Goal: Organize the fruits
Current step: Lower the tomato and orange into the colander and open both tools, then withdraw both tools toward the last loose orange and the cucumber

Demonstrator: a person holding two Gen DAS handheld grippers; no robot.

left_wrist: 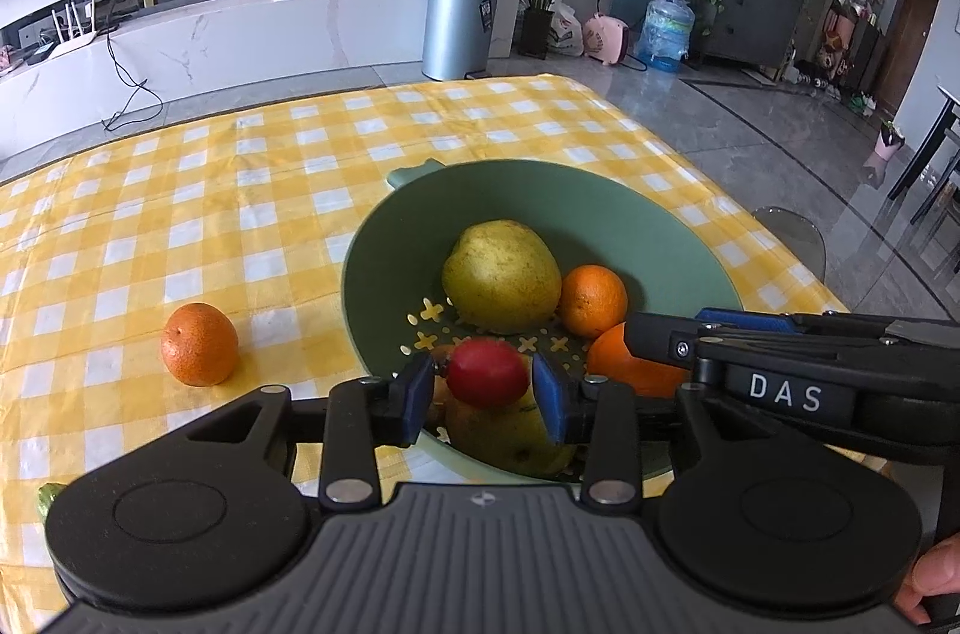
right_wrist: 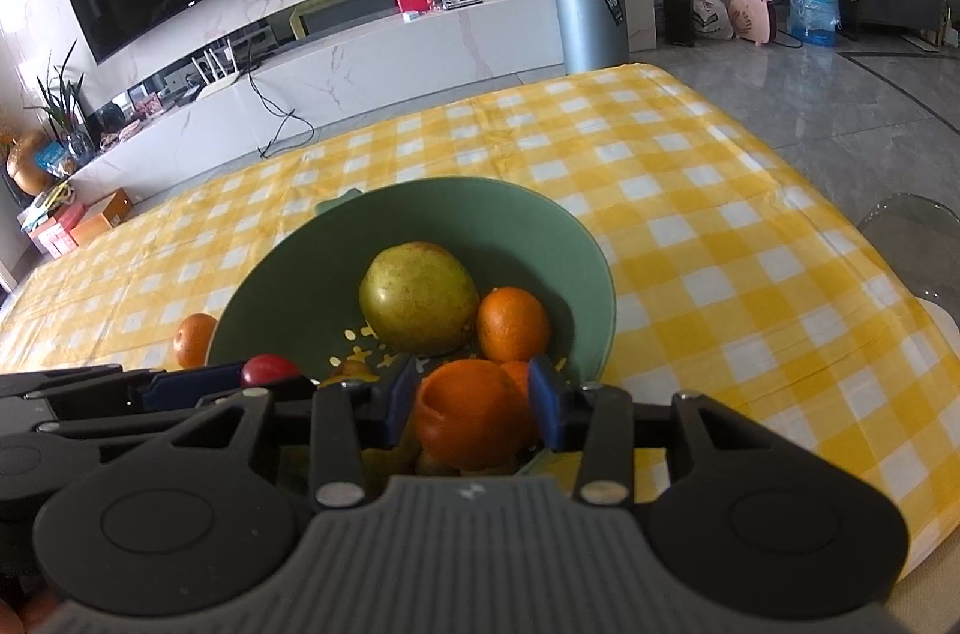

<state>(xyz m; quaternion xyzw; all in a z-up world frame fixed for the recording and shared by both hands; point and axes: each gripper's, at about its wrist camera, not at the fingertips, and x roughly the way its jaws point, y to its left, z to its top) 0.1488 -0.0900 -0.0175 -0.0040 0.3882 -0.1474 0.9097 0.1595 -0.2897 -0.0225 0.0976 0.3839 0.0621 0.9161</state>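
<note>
A green colander bowl [left_wrist: 540, 172] [right_wrist: 420, 184] on the yellow checked cloth holds a big yellow-green pear [left_wrist: 501, 274] [right_wrist: 420, 298], a small orange [left_wrist: 594, 301] [right_wrist: 513, 325] and more fruit near its front. My left gripper [left_wrist: 483, 388] is open over the bowl's front. A small red fruit [left_wrist: 487, 373] [right_wrist: 270, 370] sits between its blue pads, with a gap at the left pad, on a second pear [left_wrist: 504, 436]. My right gripper [right_wrist: 471, 406] is beside it, open, with its pads close along an orange [right_wrist: 468, 415] [left_wrist: 618, 364]. Another orange [left_wrist: 199, 344] [right_wrist: 192, 340] lies on the cloth left of the bowl.
A small green thing [left_wrist: 49, 496] lies at the cloth's near left. A clear chair back [left_wrist: 792, 238] [right_wrist: 912, 226] stands at the table's right edge. A thumb [left_wrist: 936, 574] shows at the lower right. Beyond the table are the floor, a bin and a TV bench.
</note>
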